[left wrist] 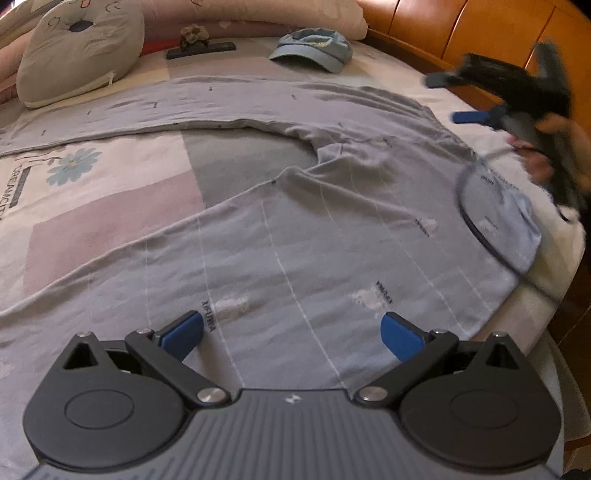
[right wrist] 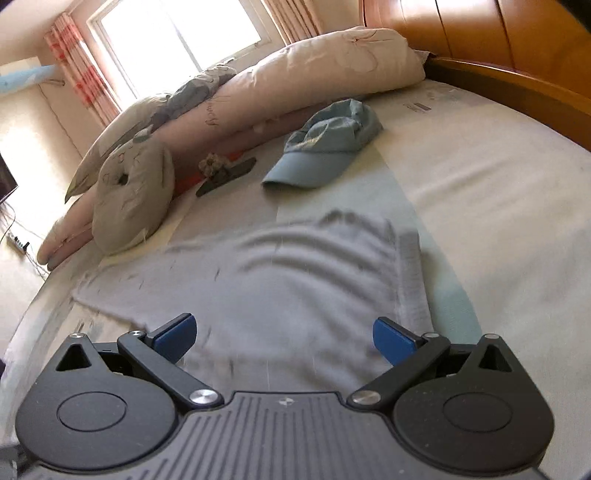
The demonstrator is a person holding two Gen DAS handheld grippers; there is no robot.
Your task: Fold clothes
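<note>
Grey-lilac cotton fills the space under your left gripper: a pair of thin printed trousers spread flat on the patchwork bedsheet, waistband toward the bed's right edge, one leg running under you and the other stretched out beyond it, so the two make an open V. Lying flat like that, it gives you clean edges and seams to fold along. Whether a fold has gone in already I can't tell; the legs lie apart, not stacked.

Your left jaws stand wide apart, holding nothing, blue pads poised just above the near leg.

Your right gripper is likewise spread wide and empty, over the hip end of the cloth. In the left view it hangs blurred above the waistband, gripped by your hand, and no fabric sits between its fingers. That placement suits a pinch at the waist, as I read it.

Farther off, and clear of the garment, lie a light blue fabric cap, a small dark flat bar with a knobbly ornament, a grey round cushion and a rolled pink quilt against the orange wooden headboard.
</note>
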